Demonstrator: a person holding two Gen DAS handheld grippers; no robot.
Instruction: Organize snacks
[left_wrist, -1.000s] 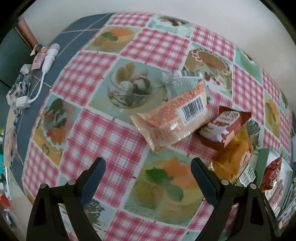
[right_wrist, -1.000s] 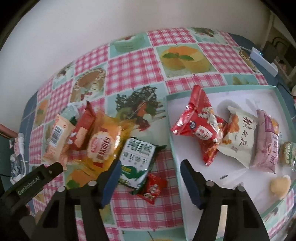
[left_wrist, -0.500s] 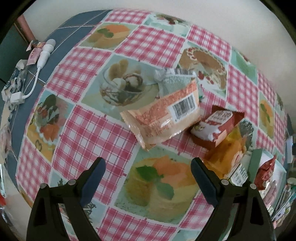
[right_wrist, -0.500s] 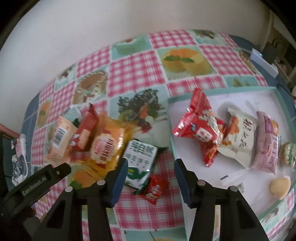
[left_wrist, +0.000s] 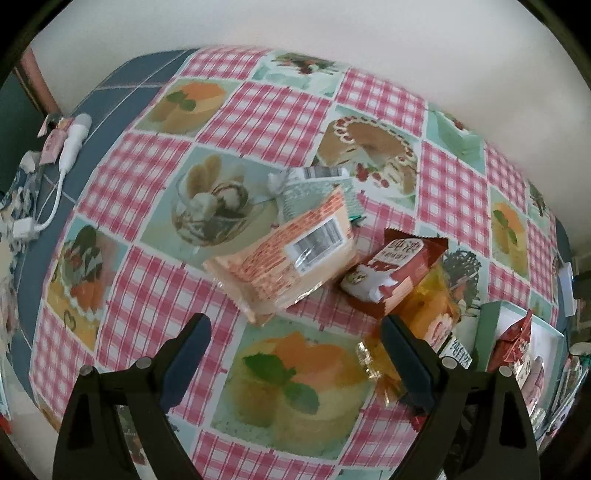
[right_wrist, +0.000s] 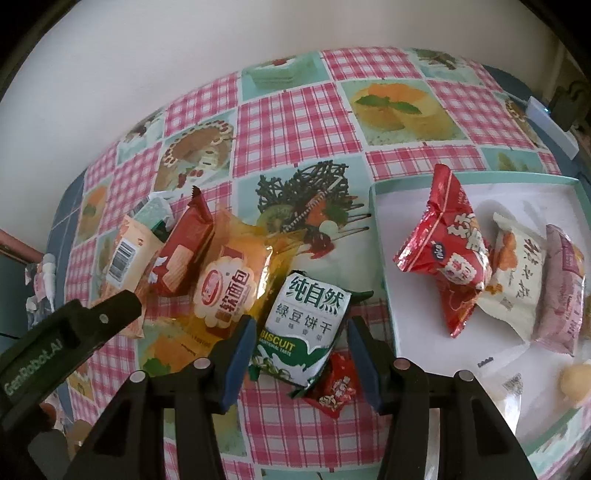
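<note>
My right gripper (right_wrist: 301, 325) points down over the loose snacks, and a green-and-white biscuit packet (right_wrist: 306, 314) lies between its blue pads. The pads stand close to both sides of the packet, which is not visibly squeezed. A small red packet (right_wrist: 334, 387) lies under its lower edge. To the left lie a yellow bread packet (right_wrist: 232, 288), a red-brown packet (right_wrist: 184, 247) and a peach barcode packet (right_wrist: 127, 254). My left gripper (left_wrist: 295, 325) hangs wide open and empty over the tablecloth. Just beyond it lies the peach packet (left_wrist: 291, 258).
A teal-rimmed white tray (right_wrist: 384, 258) on the right holds a red bag (right_wrist: 447, 251), a white packet (right_wrist: 517, 273) and a pink one (right_wrist: 561, 291). The left gripper's black housing (right_wrist: 66, 332) is close on the left. A white cable and plug (left_wrist: 70, 147) lie at the table's left edge.
The right jaws have narrowed, and the green biscuit packet now sits squarely between them. The left gripper has drifted sideways along the pile, still wide open.
</note>
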